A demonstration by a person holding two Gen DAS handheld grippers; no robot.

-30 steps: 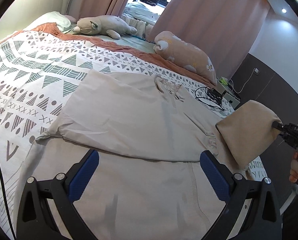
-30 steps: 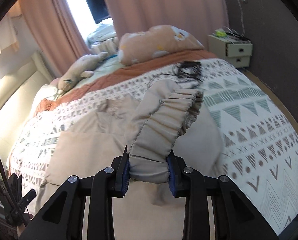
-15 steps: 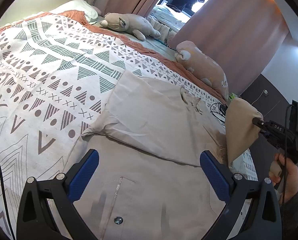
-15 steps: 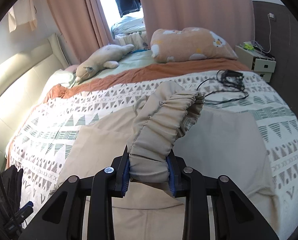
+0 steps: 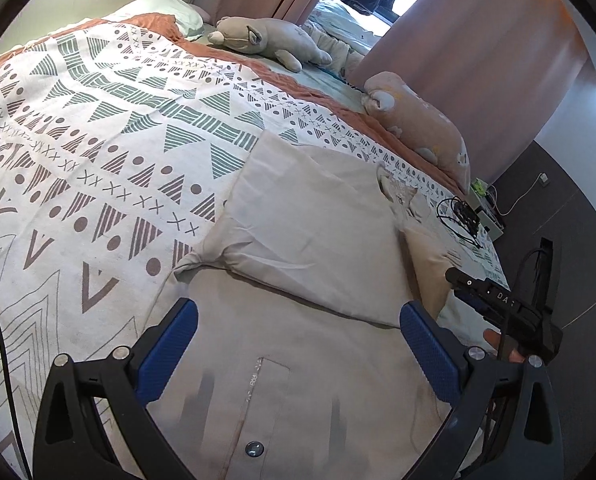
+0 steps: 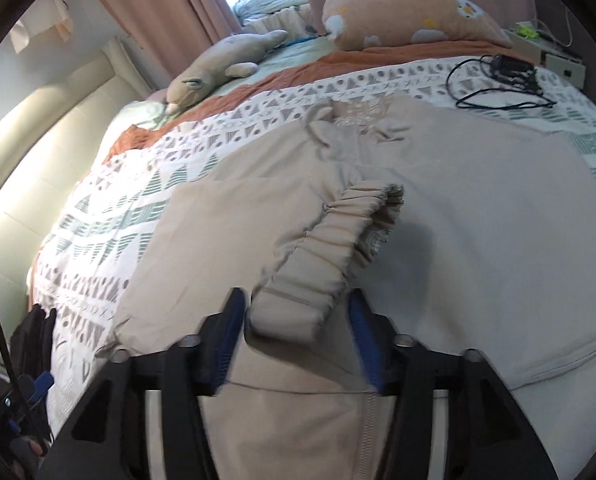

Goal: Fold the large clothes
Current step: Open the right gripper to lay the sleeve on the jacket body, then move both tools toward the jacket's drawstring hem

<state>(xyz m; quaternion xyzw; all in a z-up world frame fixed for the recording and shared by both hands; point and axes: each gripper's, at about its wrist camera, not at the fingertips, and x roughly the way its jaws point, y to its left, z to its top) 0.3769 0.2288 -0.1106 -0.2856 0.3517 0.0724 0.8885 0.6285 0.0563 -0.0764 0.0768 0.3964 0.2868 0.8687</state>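
On the patterned bedspread (image 5: 110,128), the beige jacket (image 6: 478,220) lay spread flat as my right gripper (image 6: 296,334), jaws just parted, let its elastic cuff (image 6: 330,248) slip free onto the jacket's middle. My left gripper (image 5: 298,344) hovered wide and empty above the jacket's zip. Soft, light and floppy, I judged; best pinched at hems or cuffs.

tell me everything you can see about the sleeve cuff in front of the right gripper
The sleeve cuff is beige, matte woven-looking cloth, gathered into fine elastic ruffles and ending in an open tube mouth. It belongs to the beige jacket spread on the patterned bedspread, and lies folded across the jacket's body, pointing up and right in the picture. Its near end sits between the blue pads of the right gripper, whose jaws have just been opening; gaps show on both sides, so it looks released.
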